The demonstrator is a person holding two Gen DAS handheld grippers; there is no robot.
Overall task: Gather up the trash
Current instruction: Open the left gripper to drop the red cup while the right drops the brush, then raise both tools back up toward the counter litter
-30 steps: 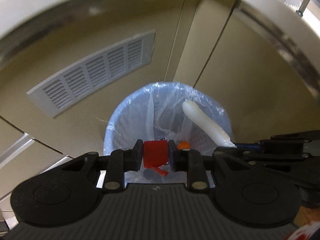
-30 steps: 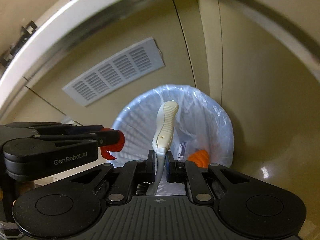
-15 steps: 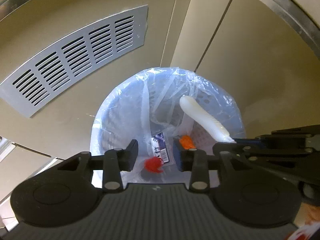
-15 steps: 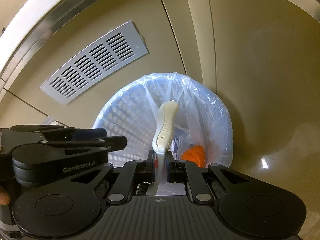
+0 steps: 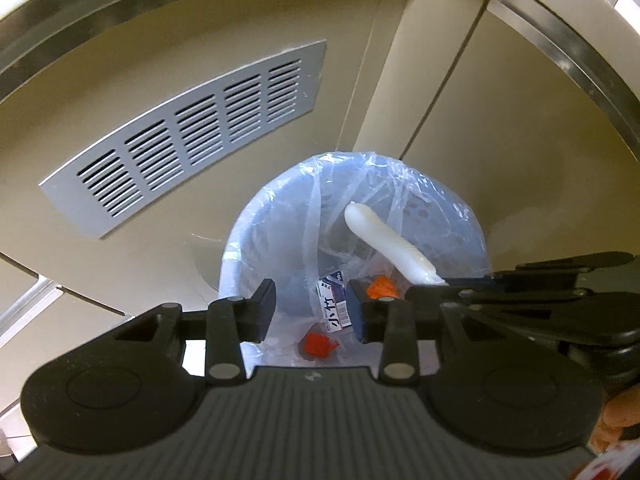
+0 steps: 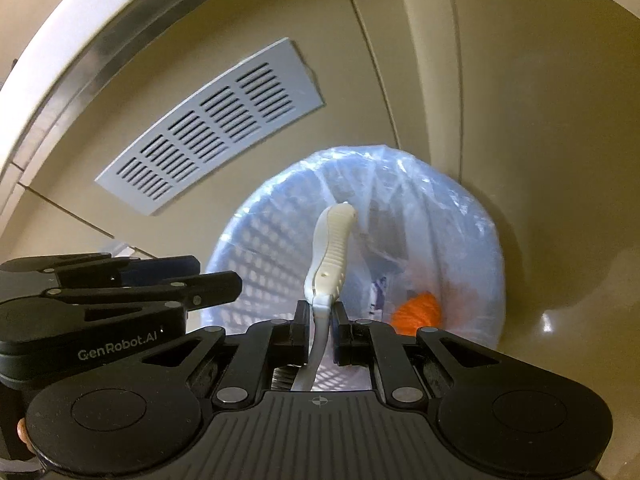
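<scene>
A pale blue mesh trash bin (image 5: 248, 248) lined with a clear plastic bag stands on the floor below both grippers; it also shows in the right wrist view (image 6: 256, 240). My left gripper (image 5: 311, 310) is open and empty above the bin. A red piece of trash (image 5: 318, 345) lies at the bottom of the bin, beside a printed wrapper (image 5: 335, 304) and an orange scrap (image 5: 382, 286). My right gripper (image 6: 320, 330) is shut on a white ribbed plastic handle (image 6: 330, 248), held over the bin; the handle also shows in the left wrist view (image 5: 390, 242).
Beige cabinet doors stand behind the bin, with a grey vent grille (image 5: 192, 132) on the left one, also in the right wrist view (image 6: 216, 124). A countertop edge curves overhead (image 5: 580, 32). An orange scrap (image 6: 416, 314) lies in the bin.
My left gripper opened and the red piece dropped into the bin. The right gripper stays shut on the white handle above the bin.
</scene>
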